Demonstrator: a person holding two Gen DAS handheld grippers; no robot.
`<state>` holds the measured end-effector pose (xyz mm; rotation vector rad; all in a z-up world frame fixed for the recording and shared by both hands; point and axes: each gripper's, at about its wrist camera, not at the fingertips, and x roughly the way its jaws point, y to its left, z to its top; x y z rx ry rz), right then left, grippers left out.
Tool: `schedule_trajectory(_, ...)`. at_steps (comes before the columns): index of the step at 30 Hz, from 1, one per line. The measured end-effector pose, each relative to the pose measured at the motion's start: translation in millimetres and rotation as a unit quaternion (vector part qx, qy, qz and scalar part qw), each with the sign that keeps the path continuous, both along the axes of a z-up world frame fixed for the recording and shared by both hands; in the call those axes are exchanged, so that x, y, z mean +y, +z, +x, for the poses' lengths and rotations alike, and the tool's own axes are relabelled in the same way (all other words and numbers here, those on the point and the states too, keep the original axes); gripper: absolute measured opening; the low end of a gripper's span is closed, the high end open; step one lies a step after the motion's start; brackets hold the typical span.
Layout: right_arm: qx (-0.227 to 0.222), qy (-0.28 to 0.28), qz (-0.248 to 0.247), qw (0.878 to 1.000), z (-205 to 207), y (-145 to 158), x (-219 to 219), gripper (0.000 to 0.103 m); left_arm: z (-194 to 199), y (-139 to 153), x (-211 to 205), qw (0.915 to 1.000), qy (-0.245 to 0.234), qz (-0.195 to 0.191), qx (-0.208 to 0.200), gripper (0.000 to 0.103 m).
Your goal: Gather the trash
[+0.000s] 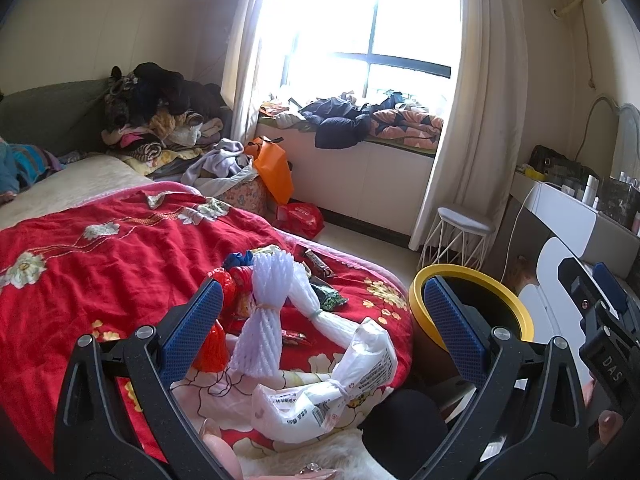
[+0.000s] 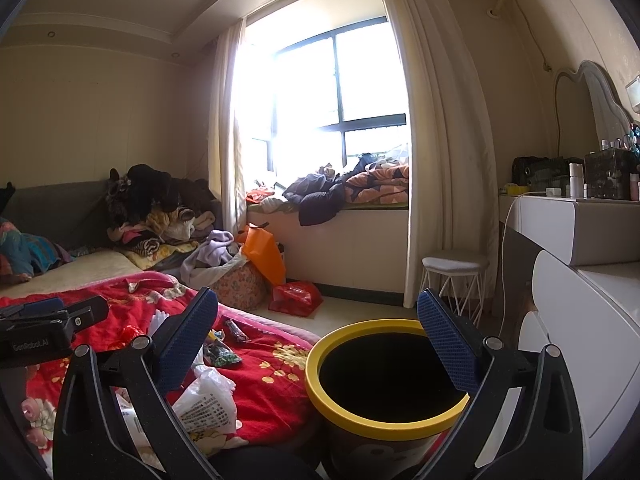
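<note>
a bedroom at midday glare: two hand-held grippers hang over the foot of a bed covered by a red floral quilt (image 1: 100, 264), where the trash lies in a loose heap. the left gripper (image 1: 324, 312) has its blue-padded fingers spread wide and grasping nothing, poised above the pile: a white foam fruit net (image 1: 264, 308) tied at the middle, a second white net (image 1: 308, 300) just beside it, a knotted white plastic bag (image 1: 332, 392) printed with text nearest the camera, red plastic wrapping (image 1: 224, 292) to the left, and small dark snack wrappers (image 1: 328, 298) farther back. the right gripper (image 2: 318, 340) is likewise released and empty, hanging over the open mouth of a yellow-rimmed bin (image 2: 384, 420) that stands on the floor just beside the bed's edge; its dark inside shows no contents. beyond, an orange bag (image 2: 264, 254) and a red bag (image 2: 296, 298) sit below the window seat (image 2: 352, 240), near a white stool (image 2: 456, 276) and a white dresser (image 2: 580, 320).
</note>
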<state>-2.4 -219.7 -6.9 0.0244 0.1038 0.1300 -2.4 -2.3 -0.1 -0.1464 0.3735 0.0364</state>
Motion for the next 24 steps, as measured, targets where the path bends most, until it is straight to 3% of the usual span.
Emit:
schedule_trajectory(15, 0.012, 0.013, 0.003, 1.0, 3, -5, 5, 0.097, -1, -3, 6, 0.9999, -0.012, -0.009, 0.007, 0.093)
schedule_trajectory(16, 0.014, 0.017, 0.002, 1.0, 3, -10, 6, 0.097, -2, -3, -11, 0.9999, -0.011, -0.008, 0.006, 0.093)
schedule_trajectory(18, 0.018, 0.025, -0.002, 1.0, 9, -28, 10, 0.097, -2, -4, 0, 0.9999, -0.005, -0.011, 0.009, 0.093)
schedule_trajectory(24, 0.024, 0.053, -0.011, 0.998, 7, -30, 26, 0.097, -6, -4, 20, 0.9995, 0.025, -0.017, 0.01, 0.093)
